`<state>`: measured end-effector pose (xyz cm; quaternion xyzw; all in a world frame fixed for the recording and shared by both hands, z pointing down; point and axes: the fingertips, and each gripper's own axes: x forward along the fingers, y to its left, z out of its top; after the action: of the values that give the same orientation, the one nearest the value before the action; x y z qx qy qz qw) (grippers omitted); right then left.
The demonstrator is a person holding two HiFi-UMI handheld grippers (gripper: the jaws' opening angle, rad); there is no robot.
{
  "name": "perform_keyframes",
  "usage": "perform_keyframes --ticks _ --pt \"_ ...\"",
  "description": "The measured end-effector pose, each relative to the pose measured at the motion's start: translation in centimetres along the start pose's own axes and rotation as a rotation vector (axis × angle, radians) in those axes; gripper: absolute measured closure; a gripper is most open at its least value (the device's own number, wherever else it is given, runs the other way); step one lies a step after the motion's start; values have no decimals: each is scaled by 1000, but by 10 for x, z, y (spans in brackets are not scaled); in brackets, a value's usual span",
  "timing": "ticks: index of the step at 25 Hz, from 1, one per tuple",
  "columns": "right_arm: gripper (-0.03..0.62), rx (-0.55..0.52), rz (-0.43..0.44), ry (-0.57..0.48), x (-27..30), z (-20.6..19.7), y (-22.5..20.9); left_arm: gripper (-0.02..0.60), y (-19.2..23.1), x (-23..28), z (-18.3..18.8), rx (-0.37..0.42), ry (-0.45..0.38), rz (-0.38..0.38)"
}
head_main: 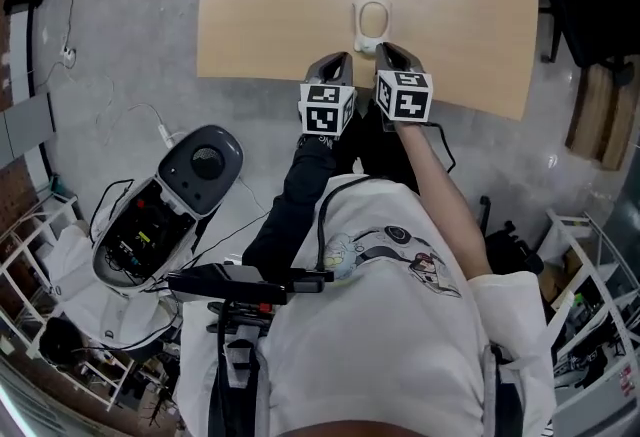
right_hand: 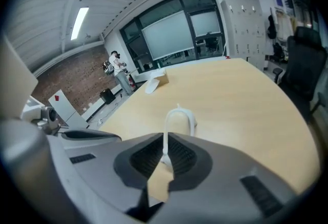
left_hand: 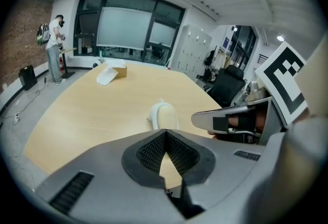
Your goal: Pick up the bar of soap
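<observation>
Pale wood bench (head_main: 280,15): bar of soap (head_main: 372,20) in its white dish (head_main: 358,21) — just ahead of my tools.
Left tool (head_main: 342,56): jaws together, empty.
Right tool (head_main: 385,47): jaws together, empty.

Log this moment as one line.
left tongs: shut, empty | right tongs: shut, empty | soap bar: in white dish on table, not held

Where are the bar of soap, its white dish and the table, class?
bar of soap (head_main: 373,20), head view, beige top face
white dish (head_main: 357,20), head view, left rim
table (head_main: 280,5), head view, bare wood top
</observation>
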<state>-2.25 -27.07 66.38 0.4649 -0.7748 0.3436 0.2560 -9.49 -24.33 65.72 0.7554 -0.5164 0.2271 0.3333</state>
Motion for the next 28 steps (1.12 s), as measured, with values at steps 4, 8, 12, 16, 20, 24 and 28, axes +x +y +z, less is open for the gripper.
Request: perform_keyframes --ticks 4,8,12,16,20,24,28 --pt "513 25 -44 40 42 7 11 580 39 3 1 -37 19 -5" --pt "414 47 -78 67 78 13 22 580 75 0 0 -68 28 3" --pt "341 79 -125 72 64 -9 -40 580 25 15 -25 -72 40 16" --pt "313 85 -156 100 67 -21 -67 580 5 23 -38 -77 49 21" --pt "313 92 -183 113 85 -18 -65 580 21 24 -39 -84 53 30" --pt "315 70 -238 146 99 -20 -64 580 36 21 -41 -91 59 37" --pt "315 39 -290 145 100 -21 -61 580 44 15 -41 -92 58 42"
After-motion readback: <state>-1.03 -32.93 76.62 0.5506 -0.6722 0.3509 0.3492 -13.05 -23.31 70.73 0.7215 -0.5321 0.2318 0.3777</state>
